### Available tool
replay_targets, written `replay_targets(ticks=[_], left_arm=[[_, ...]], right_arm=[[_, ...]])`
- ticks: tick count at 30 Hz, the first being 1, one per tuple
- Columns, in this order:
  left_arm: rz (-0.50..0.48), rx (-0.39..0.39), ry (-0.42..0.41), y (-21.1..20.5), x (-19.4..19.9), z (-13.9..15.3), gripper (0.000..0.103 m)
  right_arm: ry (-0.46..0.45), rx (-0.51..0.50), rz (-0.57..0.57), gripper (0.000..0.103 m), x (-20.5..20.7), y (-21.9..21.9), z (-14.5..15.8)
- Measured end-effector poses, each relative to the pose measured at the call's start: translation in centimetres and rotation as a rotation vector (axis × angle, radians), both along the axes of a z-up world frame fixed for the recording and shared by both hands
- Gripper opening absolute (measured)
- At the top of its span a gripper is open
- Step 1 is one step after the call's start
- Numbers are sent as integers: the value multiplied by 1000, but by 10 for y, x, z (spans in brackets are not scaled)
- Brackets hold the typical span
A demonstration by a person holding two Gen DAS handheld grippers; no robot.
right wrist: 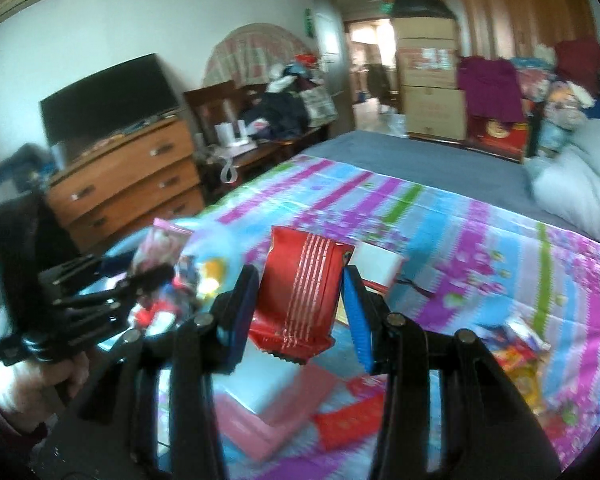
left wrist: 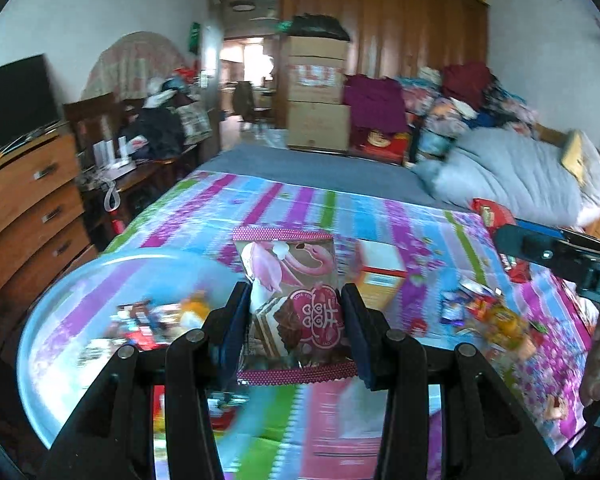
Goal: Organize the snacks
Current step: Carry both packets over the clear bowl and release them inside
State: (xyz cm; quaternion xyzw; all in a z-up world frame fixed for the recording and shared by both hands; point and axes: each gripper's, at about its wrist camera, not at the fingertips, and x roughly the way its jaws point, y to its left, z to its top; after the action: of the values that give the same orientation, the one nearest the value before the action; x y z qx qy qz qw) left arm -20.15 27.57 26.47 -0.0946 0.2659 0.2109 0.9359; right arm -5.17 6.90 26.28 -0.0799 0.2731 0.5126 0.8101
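My left claw [left wrist: 296, 320] squeezes a pink flamingo snack bag [left wrist: 290, 296] beside the blue bowl [left wrist: 60, 320], my right claw [right wrist: 300, 300] squeezes a red snack bag [right wrist: 300, 296], and a slippery bag could slide out if I swing fast.

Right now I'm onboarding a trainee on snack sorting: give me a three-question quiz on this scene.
1. True or false: the left gripper holds a pink flamingo-printed snack packet.
2. What does the right gripper clamp? A) red foil packet B) yellow box C) nothing
3. Fill in: left of the flamingo packet sits a clear round plastic ____ holding snacks.

Key: 1 true. 2 A, the red foil snack packet. 3 bowl, the clear round plastic bowl.
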Motion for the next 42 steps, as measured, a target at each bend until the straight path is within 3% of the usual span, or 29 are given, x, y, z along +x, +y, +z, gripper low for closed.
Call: replay_targets(ticks=[10,15,30,42], left_arm=[[201,-95,-12,122,-67,-6,47],[245,-138,0,151,-87,-20,47],[232,-173,28,176,-82,-42,47],[158,-189,62,184,-40,-44,48]], right_arm=[[49,-36,202,43,-36,102,8],[97,-82,273,43,-47,140,-3],[126,-148,304,44,-60,189,-20],[123,-159,300,44,-56,205,-26]])
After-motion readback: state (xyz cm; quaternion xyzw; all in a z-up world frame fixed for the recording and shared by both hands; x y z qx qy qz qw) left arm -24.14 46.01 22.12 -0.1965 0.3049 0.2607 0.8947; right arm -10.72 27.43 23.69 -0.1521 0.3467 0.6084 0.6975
